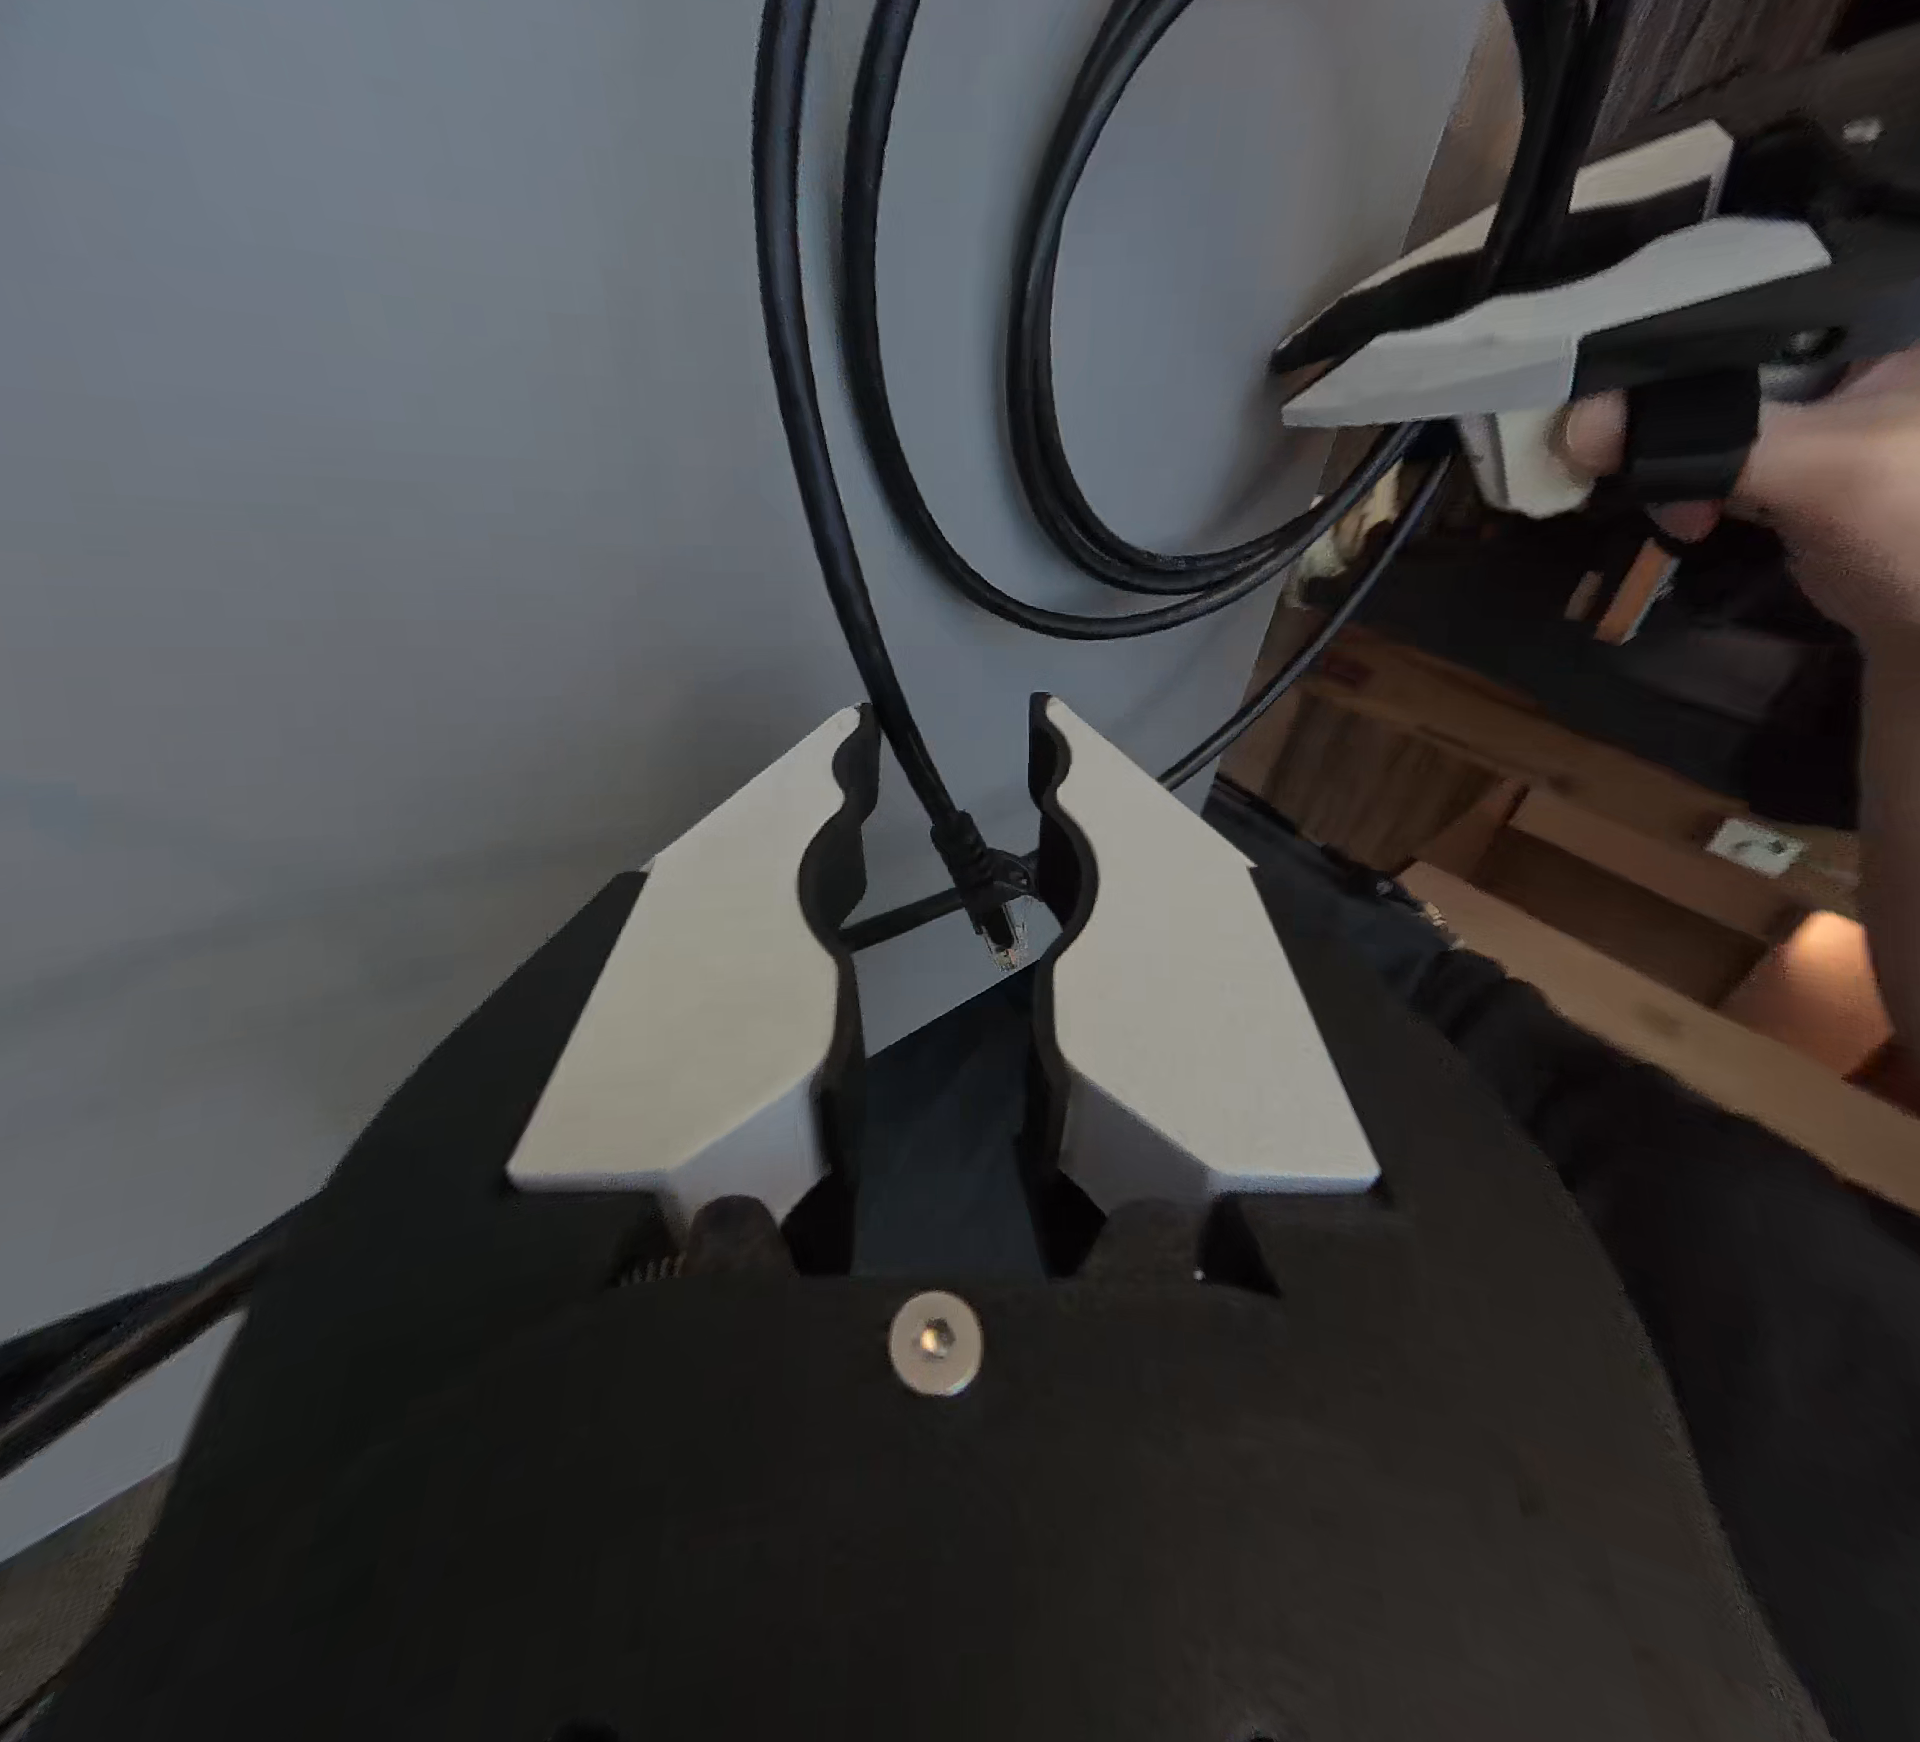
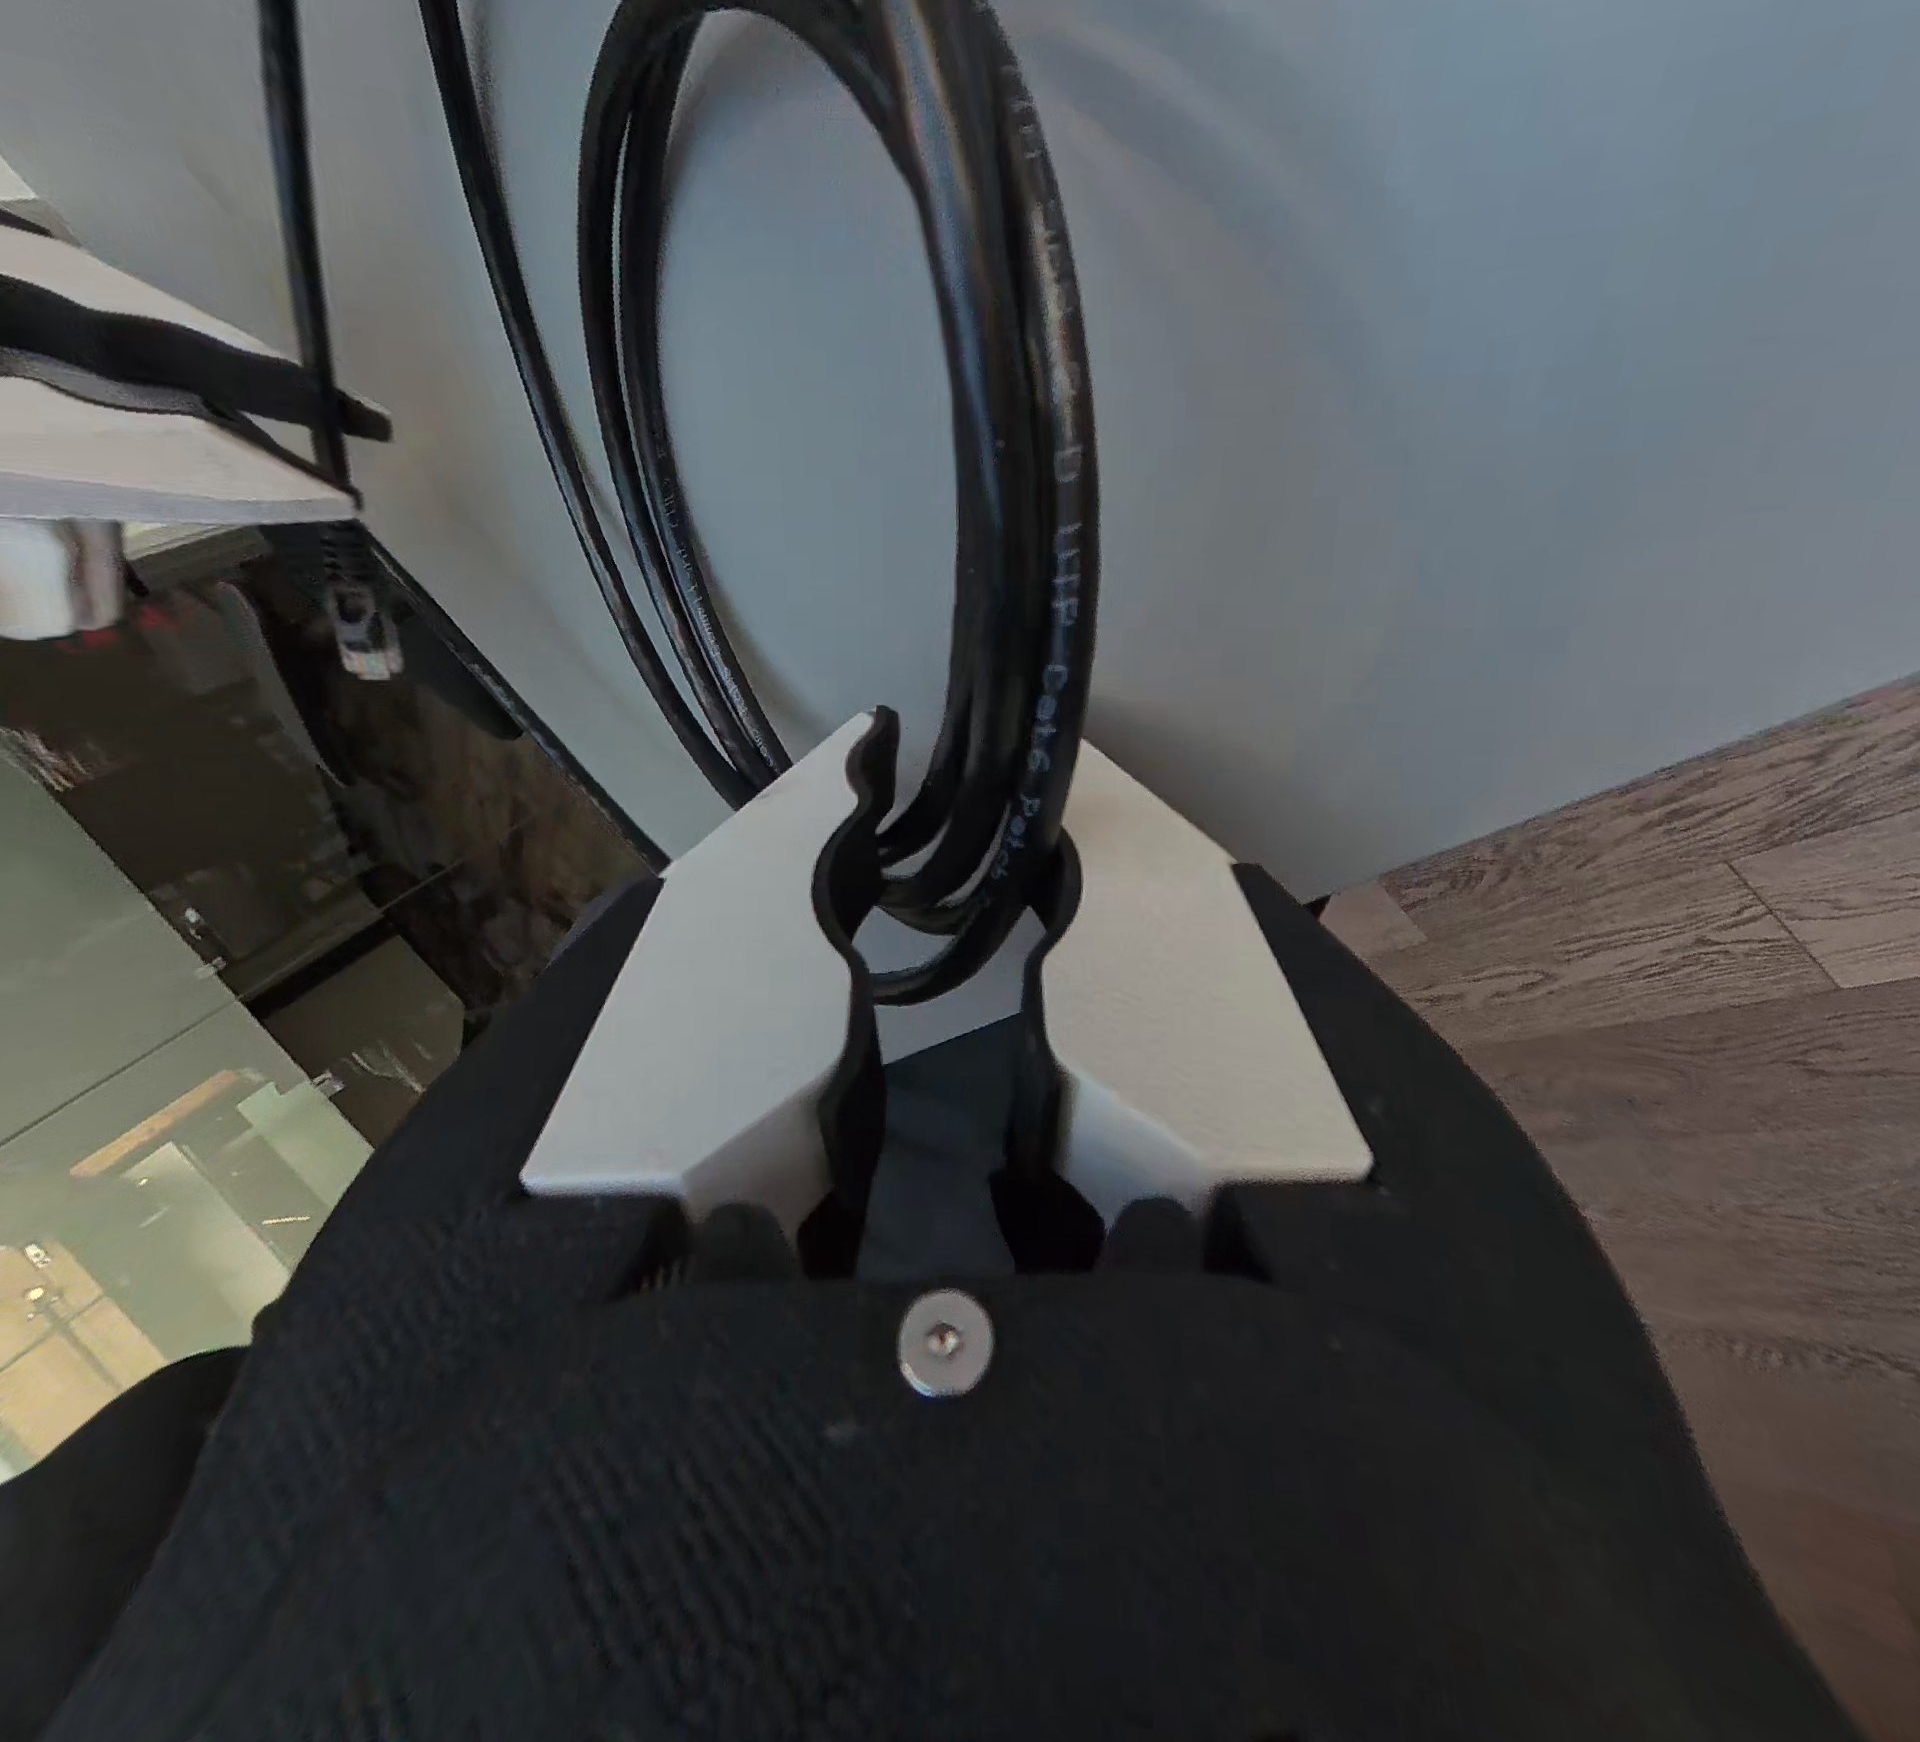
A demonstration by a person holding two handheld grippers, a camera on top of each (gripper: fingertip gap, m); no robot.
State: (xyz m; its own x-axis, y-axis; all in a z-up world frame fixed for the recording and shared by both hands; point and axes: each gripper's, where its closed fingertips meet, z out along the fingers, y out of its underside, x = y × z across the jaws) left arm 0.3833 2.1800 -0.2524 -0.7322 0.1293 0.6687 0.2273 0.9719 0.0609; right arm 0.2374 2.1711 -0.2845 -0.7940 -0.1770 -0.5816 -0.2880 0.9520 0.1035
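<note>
A black network cable [image 1: 1023,362] is wound in several loops over a grey surface [image 1: 416,342]. My right gripper [image 2: 977,747] is shut on the bundled loops [image 2: 1049,445], which sit in the round notch between its pads; it also shows in the left wrist view [image 1: 1299,383], clamped on the coil. My left gripper [image 1: 951,716] is open. The cable's free end runs down between its fingers, against the left one, and the clear plug [image 1: 995,913] hangs in the gap. In the right wrist view the left gripper [image 2: 369,456] is at the left, with the plug [image 2: 364,632] below it.
The grey surface [image 2: 1455,342] ends at a dark edge. Beyond it are wood-pattern flooring [image 2: 1662,965], cardboard boxes [image 1: 1455,757] and a glass panel [image 2: 125,1017]. A person's hand [image 1: 1818,497] holds the right gripper. More cable trails past the lower left [image 1: 104,1360]. Some 15 cm of space lies between my two pairs of fingers.
</note>
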